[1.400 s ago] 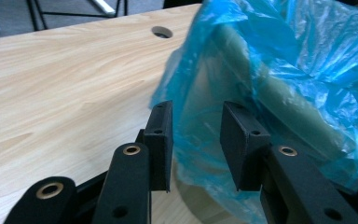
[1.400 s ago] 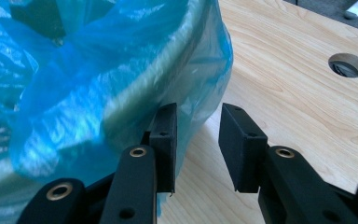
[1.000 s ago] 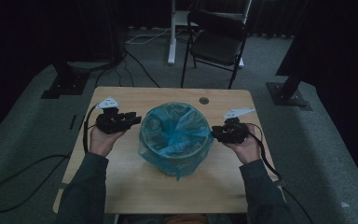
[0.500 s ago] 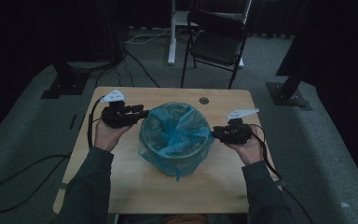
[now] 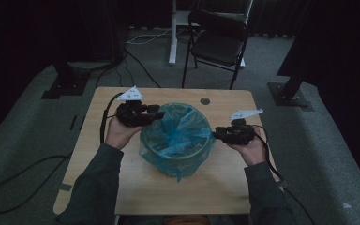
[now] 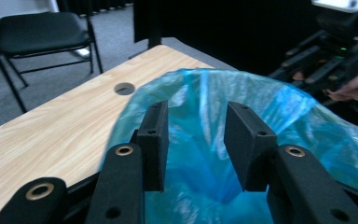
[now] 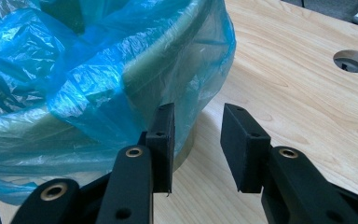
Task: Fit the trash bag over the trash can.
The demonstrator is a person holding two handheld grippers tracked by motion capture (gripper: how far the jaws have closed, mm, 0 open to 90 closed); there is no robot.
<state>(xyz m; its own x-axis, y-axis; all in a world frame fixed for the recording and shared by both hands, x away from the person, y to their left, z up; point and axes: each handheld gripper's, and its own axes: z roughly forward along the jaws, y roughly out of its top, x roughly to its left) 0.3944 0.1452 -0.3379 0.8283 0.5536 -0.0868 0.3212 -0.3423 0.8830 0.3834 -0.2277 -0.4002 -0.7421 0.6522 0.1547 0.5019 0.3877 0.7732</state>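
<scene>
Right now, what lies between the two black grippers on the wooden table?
In the high view, the bin lined with a blue plastic bag sits between the left gripper and right gripper.

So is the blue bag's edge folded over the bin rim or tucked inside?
Folded over: the blue bag drapes outside the bin rim and down its wall.

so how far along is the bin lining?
Done: the blue bag sits in the bin, its edge folded over the rim on the right gripper's side. In hand: the left gripper is open over the bag's mouth at the far-left rim; the right gripper is open beside the bin wall, gripping nothing. Left: likely pulling the loose film snug around the rim.
</scene>
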